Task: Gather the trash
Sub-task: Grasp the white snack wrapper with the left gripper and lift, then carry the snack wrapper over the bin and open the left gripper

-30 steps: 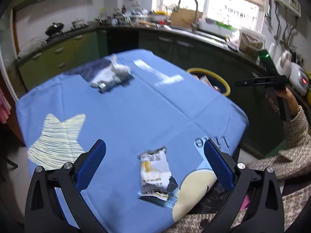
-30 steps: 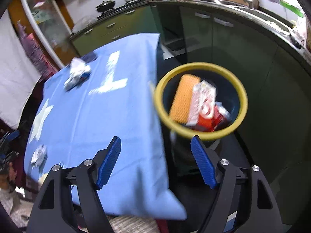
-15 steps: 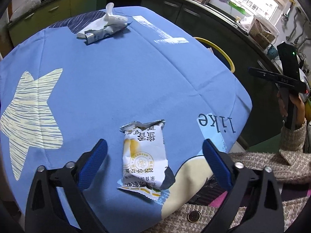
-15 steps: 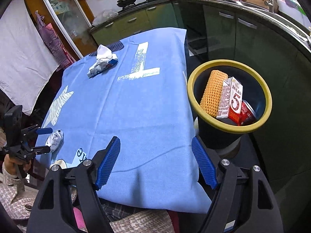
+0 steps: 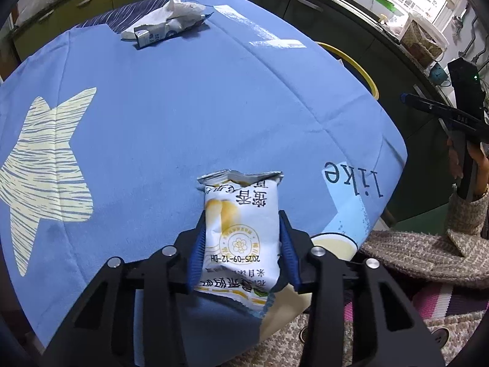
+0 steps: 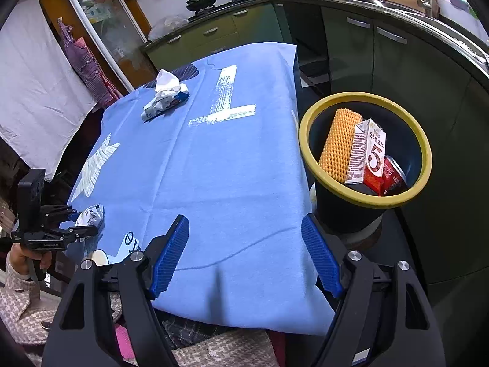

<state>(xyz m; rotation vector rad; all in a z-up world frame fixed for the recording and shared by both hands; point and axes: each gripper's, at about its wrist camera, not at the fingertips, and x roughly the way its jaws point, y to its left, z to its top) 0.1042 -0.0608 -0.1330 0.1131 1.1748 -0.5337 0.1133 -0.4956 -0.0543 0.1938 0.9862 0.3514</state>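
Left wrist view cuts off the near corner of the blue tablecloth [image 5: 171, 116] behind the left gripper [image 5: 241, 244], whose black frame also hides the lower end of the white snack wrapper [image 5: 241, 229]. Its blue pads sit against both long sides of that wrapper and the jaws are closing on it; the wrapper lies near the table's front edge, its torn top pointing away. At the far left of the cloth a pale star print runs out of the picture. Farther back, a crumpled tissue on a small flattened carton [image 5: 166, 27] lies alone, with bare cloth all around it. To the right, only an arc of the yellow-rimmed trash bin [image 5: 360, 67] shows past the cloth's edge; the rest is hidden. At the far right the right gripper [image 5: 443, 113] appears side-on, held by a hand in a knit sleeve.

Right wrist view shows the right gripper [image 6: 244, 257] with fingers spread wide and nothing between them, over the cloth's near edge. The bin [image 6: 365, 197] stands just beside the table's right side, holding an orange mesh sleeve, a milk carton and a red can partly hidden behind it. Dark floor lies open between the bin and the green cabinets.
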